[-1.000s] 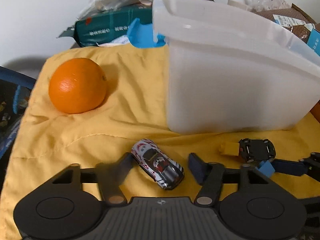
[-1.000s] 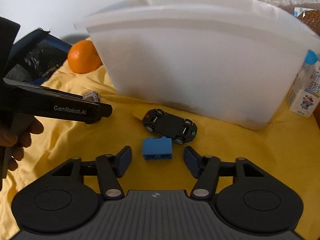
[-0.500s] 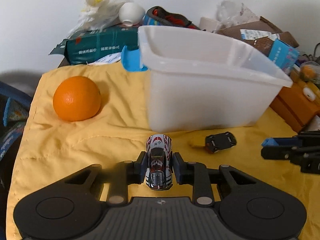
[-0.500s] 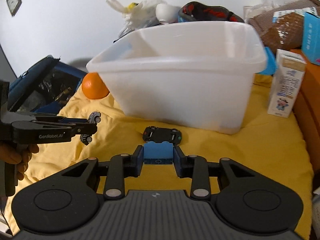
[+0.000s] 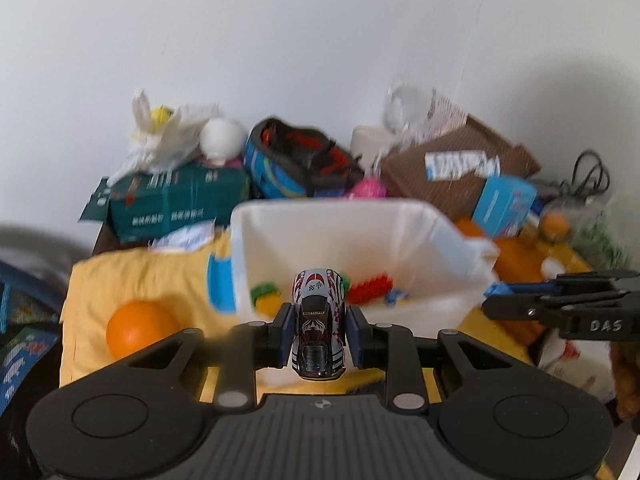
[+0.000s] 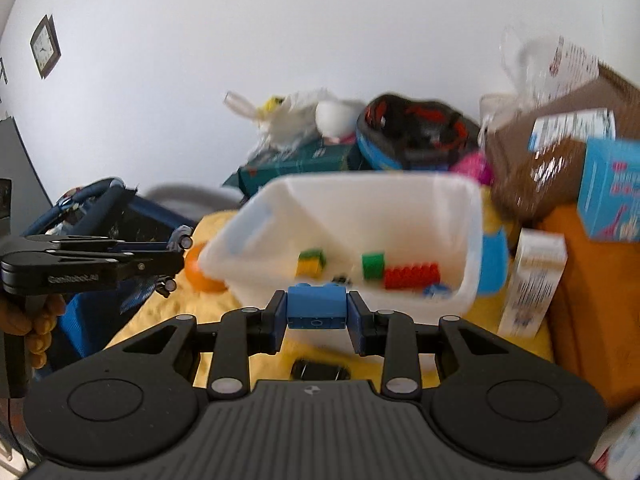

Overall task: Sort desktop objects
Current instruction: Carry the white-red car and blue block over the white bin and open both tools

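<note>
My left gripper (image 5: 319,330) is shut on a silver and red toy car (image 5: 319,320), held in the air in front of the white plastic bin (image 5: 448,228). My right gripper (image 6: 317,320) is shut on a blue brick (image 6: 317,307), raised before the same bin (image 6: 474,240). The bin holds a red brick (image 6: 412,276), a green brick (image 6: 373,265), a green-yellow brick (image 6: 310,262) and small pieces. A black toy car (image 6: 320,370) lies on the yellow cloth (image 6: 160,320) below my right gripper. The left gripper with its car shows at the left of the right wrist view (image 6: 176,258).
An orange (image 5: 136,330) lies on the cloth left of the bin. A milk carton (image 6: 534,284) stands right of the bin beside an orange box (image 6: 592,300). Boxes, a bag and a helmet (image 5: 304,160) are piled behind the bin. A blue bag (image 6: 92,216) sits at the left.
Both grippers have risen from the cloth with the toy car and the blue brick, up to the level of the bin's rim, so its inside now shows.
</note>
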